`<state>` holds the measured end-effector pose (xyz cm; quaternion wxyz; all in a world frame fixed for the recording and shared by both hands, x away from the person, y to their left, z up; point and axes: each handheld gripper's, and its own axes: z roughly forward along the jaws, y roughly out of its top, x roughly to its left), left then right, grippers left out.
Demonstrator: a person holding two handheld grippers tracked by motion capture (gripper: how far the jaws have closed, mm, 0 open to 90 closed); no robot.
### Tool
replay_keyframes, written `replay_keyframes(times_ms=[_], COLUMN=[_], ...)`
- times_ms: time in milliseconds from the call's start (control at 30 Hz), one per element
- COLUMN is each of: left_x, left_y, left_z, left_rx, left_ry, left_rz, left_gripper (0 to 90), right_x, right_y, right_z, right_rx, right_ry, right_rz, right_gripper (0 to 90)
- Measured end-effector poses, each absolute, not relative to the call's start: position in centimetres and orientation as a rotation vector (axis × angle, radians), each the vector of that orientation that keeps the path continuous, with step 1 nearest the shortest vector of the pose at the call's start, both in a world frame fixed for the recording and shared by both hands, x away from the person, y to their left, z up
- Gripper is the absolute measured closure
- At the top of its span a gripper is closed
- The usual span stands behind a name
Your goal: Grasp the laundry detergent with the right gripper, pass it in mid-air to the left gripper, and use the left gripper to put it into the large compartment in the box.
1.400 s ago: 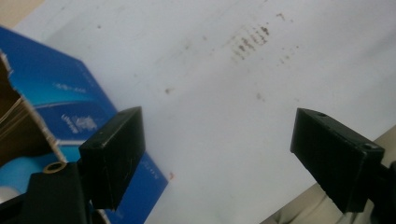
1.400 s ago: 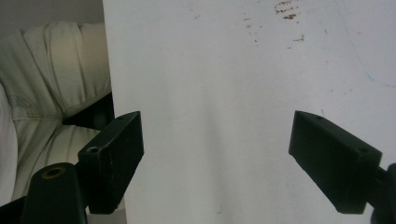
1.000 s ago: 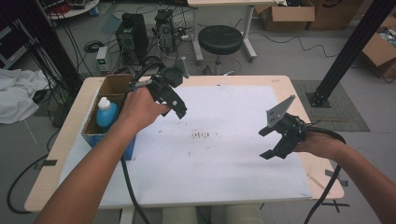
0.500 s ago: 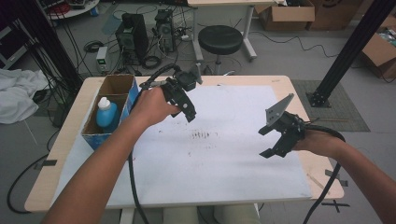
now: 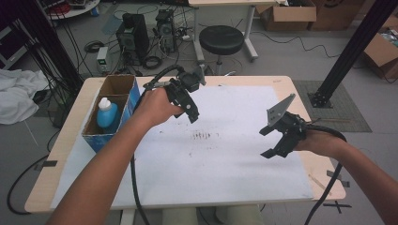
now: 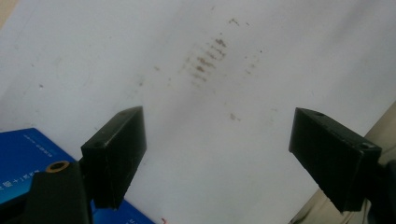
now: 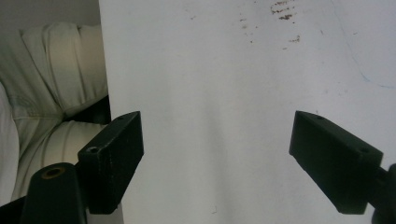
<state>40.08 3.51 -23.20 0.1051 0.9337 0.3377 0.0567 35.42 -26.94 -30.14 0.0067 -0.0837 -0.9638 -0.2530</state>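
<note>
The left gripper [image 5: 187,105], wide open and holding nothing, hangs at the upper middle, near the blue plastic bottle [image 5: 106,114] in the brown cardboard box [image 5: 112,86] at the left; go down slowly and straight over the bottle's white cap

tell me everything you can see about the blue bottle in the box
The blue bottle is a small light-blue plastic-looking one with a white cap. It stands upright in the near compartment of the open cardboard box at the table's left edge. Its lower part is hidden by the box walls. No gripper touches it.
</note>
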Motion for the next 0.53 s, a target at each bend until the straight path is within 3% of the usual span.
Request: replay_keyframes(times_ms=[533], left_x=[39.98], left_y=[3.56], left_z=[-23.19], left_rx=[2.745], left_ry=[0.991], left_rz=[0.165], left_gripper=[19.8], right_x=[35.39], right_y=[-26.75], right_z=[-30.14], right_rx=[-0.251], right_ry=[-3.017], right_rz=[-0.795], right_gripper=[17.5])
